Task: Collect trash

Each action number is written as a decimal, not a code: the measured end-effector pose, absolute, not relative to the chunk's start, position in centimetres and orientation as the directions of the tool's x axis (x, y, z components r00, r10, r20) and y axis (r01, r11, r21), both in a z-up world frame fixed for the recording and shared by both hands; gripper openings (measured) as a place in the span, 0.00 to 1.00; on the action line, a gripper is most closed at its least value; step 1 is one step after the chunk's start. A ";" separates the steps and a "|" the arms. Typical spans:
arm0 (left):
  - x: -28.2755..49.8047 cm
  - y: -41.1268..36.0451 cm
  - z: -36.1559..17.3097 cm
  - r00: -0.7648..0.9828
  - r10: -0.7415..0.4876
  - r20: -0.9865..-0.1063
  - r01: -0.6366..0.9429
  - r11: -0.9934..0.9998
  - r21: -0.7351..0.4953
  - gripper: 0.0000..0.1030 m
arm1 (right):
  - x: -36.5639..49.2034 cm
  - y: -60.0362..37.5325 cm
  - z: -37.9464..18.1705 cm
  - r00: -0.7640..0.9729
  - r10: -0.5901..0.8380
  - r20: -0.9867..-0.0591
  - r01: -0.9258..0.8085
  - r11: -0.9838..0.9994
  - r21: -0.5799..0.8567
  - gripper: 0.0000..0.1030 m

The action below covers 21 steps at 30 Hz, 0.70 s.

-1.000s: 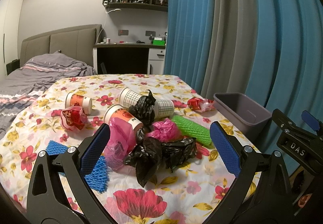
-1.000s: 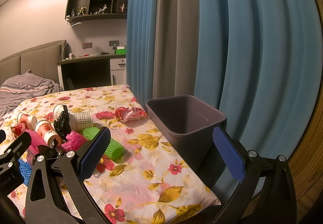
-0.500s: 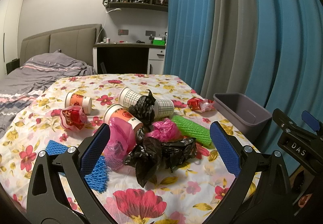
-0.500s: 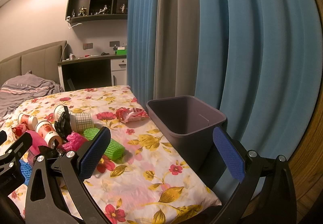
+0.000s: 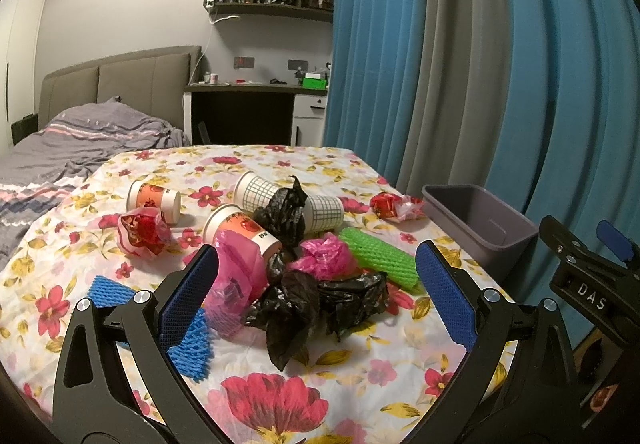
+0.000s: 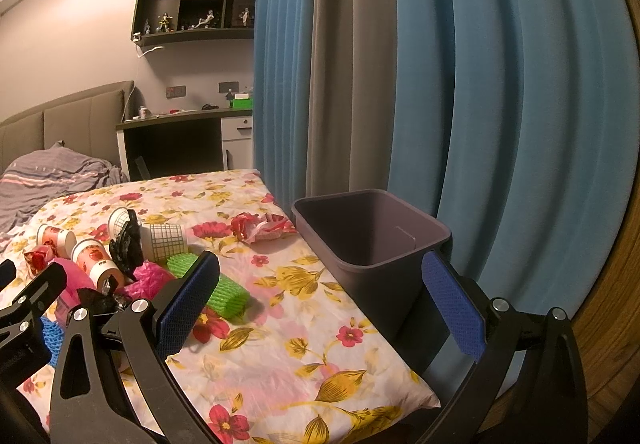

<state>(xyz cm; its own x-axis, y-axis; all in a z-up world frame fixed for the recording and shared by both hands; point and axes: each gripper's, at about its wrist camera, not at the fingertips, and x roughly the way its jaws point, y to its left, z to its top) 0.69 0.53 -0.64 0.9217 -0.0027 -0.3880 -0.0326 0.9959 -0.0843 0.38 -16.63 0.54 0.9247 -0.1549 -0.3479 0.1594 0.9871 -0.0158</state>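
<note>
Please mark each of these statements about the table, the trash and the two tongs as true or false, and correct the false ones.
1. Both tongs, left and right, are open and hold nothing. True.
2. The grey bin already holds several cups. False: its visible inside is empty.
3. The green foam net lies on the floral tablecloth. True.
4. All paper cups stand upright. False: those in view, like the grid-pattern cup, lie on their sides.
5. A crumpled black plastic bag lies in front of the left tongs. True.
6. The bin stands in the middle of the trash pile. False: it is off the table's edge, beside the curtain.
</note>
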 end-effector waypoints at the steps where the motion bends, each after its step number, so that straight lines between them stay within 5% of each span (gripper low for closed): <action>1: 0.8 0.5 -0.7 0.922 -0.003 -0.388 -0.032 0.996 -0.084 0.95 | 0.4 -16.6 0.5 0.925 -0.155 -0.348 0.160 0.987 -0.016 0.95; 21: -0.7 6.9 -2.5 0.918 0.101 -0.383 -0.161 0.978 -0.129 0.95 | 1.5 -13.4 -1.2 0.926 0.023 -0.377 -0.013 0.999 0.030 0.93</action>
<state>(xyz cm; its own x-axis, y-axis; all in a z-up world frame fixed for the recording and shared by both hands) -0.73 6.88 -2.47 0.9182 0.1010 -0.3830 -0.1615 0.9784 -0.1292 1.53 -13.42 -1.18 0.9259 0.0231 -0.3771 -0.0126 0.9995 0.0302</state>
